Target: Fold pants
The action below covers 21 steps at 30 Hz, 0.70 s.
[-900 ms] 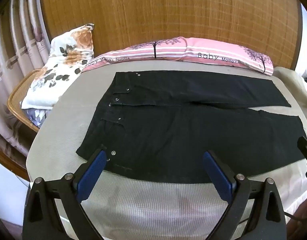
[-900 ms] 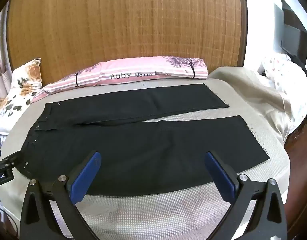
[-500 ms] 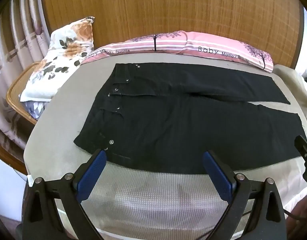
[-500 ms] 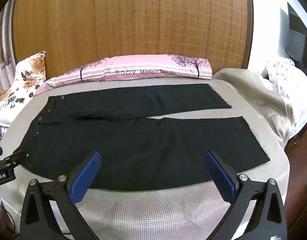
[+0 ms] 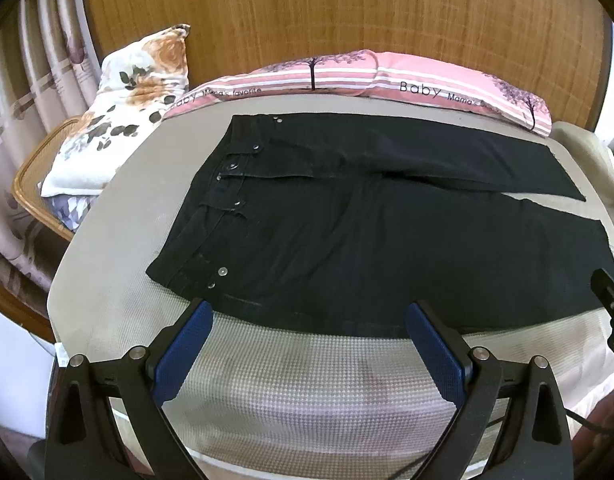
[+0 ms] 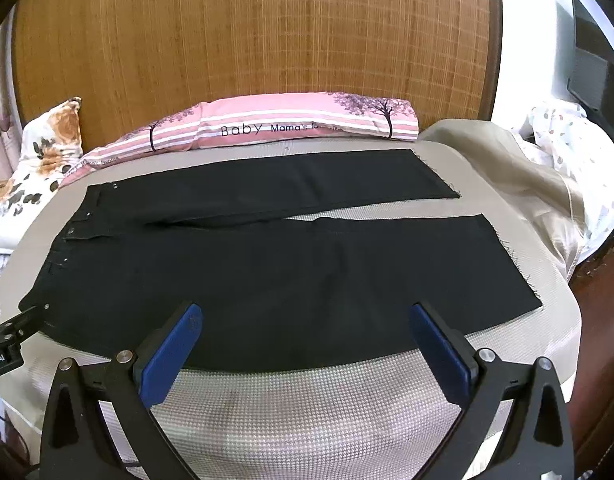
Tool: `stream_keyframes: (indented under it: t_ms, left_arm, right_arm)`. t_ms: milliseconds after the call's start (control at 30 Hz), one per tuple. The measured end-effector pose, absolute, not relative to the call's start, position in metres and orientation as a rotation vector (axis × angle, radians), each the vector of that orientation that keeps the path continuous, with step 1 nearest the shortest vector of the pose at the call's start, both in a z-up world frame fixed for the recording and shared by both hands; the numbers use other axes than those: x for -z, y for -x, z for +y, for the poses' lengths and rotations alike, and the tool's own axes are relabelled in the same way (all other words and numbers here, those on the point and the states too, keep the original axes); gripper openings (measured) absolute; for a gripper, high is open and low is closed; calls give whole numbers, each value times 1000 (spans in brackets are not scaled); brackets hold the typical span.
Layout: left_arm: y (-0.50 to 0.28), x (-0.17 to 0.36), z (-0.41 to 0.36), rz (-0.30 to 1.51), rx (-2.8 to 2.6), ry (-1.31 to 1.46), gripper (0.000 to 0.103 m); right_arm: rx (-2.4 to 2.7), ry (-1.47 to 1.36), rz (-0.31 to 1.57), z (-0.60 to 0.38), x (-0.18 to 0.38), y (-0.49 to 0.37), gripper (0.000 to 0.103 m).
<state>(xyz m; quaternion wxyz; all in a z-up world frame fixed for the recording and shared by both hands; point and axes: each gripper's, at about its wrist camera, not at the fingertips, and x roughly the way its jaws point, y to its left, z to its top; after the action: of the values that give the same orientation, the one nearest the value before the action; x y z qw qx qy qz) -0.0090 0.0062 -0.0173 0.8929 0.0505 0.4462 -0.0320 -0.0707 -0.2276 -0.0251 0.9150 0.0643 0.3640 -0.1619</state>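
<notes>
Black pants (image 5: 367, 232) (image 6: 287, 264) lie spread flat on the bed, waistband with metal studs at the left, both legs running to the right with a narrow gap between them. My left gripper (image 5: 309, 316) hovers open over the near hem edge close to the waist, nothing between its blue pads. My right gripper (image 6: 305, 318) stands open above the near leg's front edge, also empty. The tip of the right gripper (image 5: 611, 300) shows at the right edge of the left wrist view, and the left gripper's tip (image 6: 7, 328) at the left edge of the right wrist view.
The bed (image 5: 307, 384) has a beige checked cover. A pink striped pillow (image 6: 275, 128) lies along the woven headboard (image 6: 247, 32), a floral pillow (image 5: 119, 108) at the left over a wicker chair (image 5: 27, 176). A crumpled beige blanket (image 6: 519, 176) lies at the right.
Both grippers have drawn back and risen a little, so the pants sit higher and farther in each view. Both stay open; the pants have not moved.
</notes>
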Motion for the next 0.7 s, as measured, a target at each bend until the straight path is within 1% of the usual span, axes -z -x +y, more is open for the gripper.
stream_keyframes:
  t_ms: [700]
  left_arm:
    - [10, 30, 2, 945, 68, -136, 97]
  right_arm:
    - [342, -141, 777, -229, 31, 70, 103]
